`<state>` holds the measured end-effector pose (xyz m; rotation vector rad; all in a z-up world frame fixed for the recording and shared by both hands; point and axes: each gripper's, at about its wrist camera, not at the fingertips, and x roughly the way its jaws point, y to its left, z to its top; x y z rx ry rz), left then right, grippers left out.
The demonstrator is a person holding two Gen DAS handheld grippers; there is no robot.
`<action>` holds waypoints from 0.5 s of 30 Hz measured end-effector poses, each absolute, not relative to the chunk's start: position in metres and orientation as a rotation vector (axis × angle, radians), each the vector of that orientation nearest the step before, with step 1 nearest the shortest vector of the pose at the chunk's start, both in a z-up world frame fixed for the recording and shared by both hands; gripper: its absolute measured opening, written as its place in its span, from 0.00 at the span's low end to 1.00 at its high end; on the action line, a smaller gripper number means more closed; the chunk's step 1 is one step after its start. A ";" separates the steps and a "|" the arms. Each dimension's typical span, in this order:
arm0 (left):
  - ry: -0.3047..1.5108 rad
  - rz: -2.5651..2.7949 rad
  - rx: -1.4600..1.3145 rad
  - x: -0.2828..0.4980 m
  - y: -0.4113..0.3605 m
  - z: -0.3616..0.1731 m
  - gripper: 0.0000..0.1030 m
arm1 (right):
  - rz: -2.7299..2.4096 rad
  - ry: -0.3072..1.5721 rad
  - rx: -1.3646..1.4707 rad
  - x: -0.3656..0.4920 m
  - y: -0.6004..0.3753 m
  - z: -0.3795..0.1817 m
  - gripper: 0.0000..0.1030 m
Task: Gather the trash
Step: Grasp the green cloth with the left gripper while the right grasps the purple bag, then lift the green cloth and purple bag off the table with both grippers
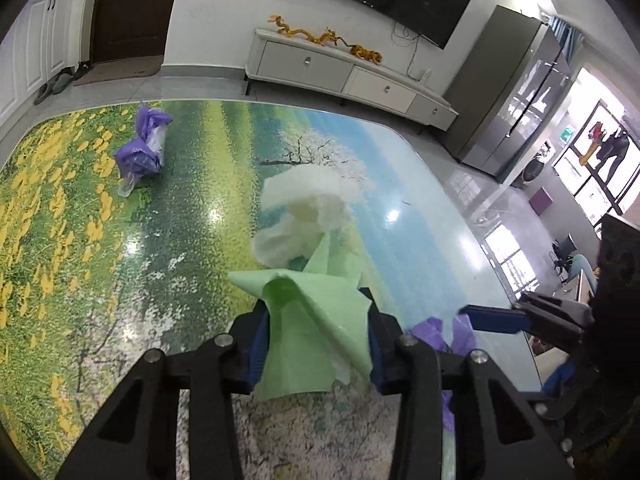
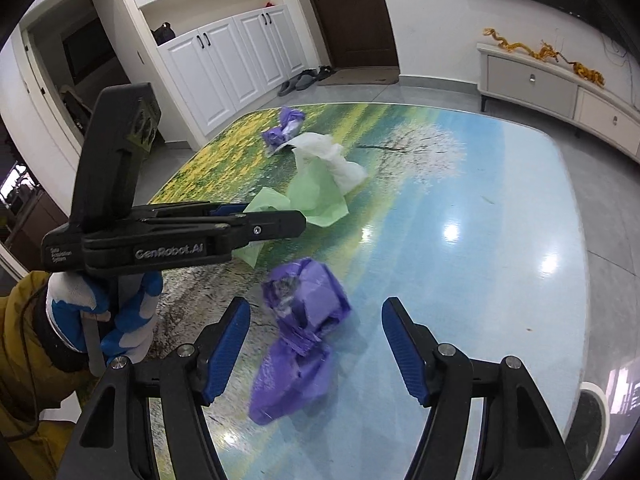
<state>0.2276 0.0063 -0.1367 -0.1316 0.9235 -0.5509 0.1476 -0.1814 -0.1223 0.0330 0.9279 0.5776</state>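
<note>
A crumpled green plastic bag [image 1: 320,340] sits between the blue pads of my left gripper [image 1: 316,320], which is shut on it low over the table. A white bag [image 1: 308,208] lies just beyond, touching the green one. In the right wrist view my left gripper [image 2: 280,216] comes in from the left, pinching the green bag [image 2: 320,196] beside the white bag [image 2: 336,160]. My right gripper [image 2: 316,304] is open, its pads on either side of a purple bag [image 2: 308,308] without touching it. Another purple bag [image 1: 140,148] lies at the far left of the table.
The table [image 1: 100,260] has a glossy landscape print and rounded edges. A gloved hand [image 2: 120,312] holds the left gripper. Beyond the table stand a white TV cabinet [image 1: 348,76], a grey fridge [image 1: 516,92], white cupboards [image 2: 224,64] and a brown door [image 2: 352,12].
</note>
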 end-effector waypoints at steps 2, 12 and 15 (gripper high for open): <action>0.919 -0.562 -0.128 0.224 0.011 -0.134 0.37 | 0.590 0.932 0.034 0.149 -0.177 -0.124 0.64; 0.951 -0.568 0.059 0.206 0.013 -0.129 0.37 | 0.593 0.965 0.020 0.157 -0.166 -0.138 0.40; 0.962 -0.583 0.106 0.199 0.009 -0.129 0.37 | 0.587 0.979 0.025 0.160 -0.166 -0.145 0.30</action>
